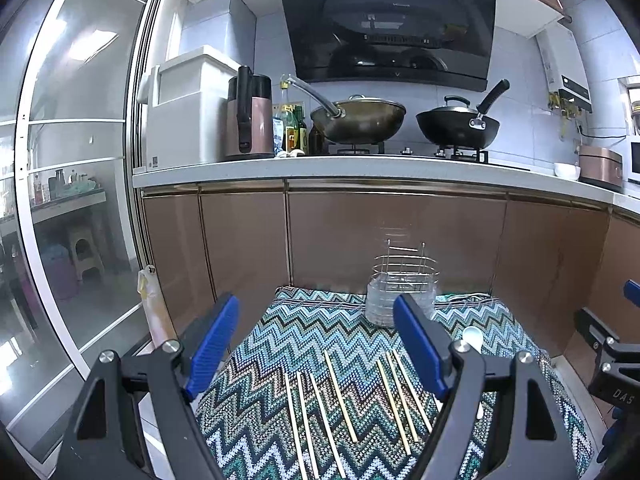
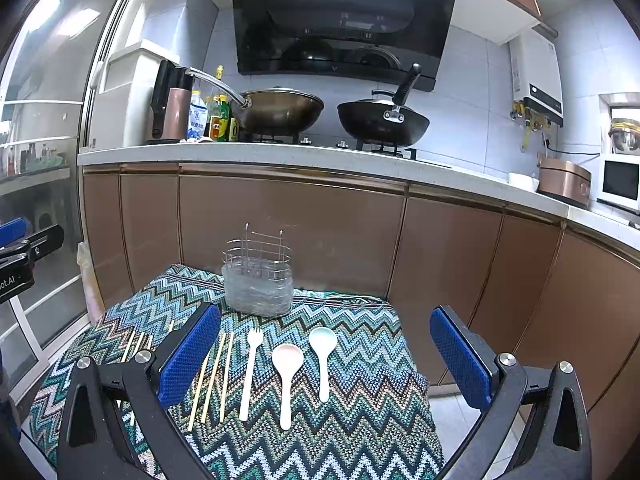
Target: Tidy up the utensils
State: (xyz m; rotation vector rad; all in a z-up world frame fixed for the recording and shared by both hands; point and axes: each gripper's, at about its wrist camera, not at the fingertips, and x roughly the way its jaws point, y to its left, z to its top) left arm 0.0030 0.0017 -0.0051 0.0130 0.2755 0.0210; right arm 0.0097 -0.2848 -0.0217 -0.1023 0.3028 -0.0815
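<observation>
While both grippers hang above the zigzag-patterned cloth (image 2: 352, 432) covering the table, neither holds anything: the left gripper (image 1: 316, 344) has its blue-padded jaws spread wide, and the right gripper (image 2: 326, 356) likewise stands with its jaws apart and empty. The wire utensil holder (image 2: 258, 280) stands upright at the far edge of the cloth, close to the brown cabinet doors (image 2: 288, 220). In front of the holder, toward the cameras, the utensils lie flat in a row: wooden chopsticks (image 1: 340, 396) left of the holder, then a white fork (image 2: 250, 372), a pink spoon (image 2: 286, 376) and a white spoon (image 2: 323, 360) just right of it. All lie lengthwise, their heads pointing toward the holder, none touching it.
</observation>
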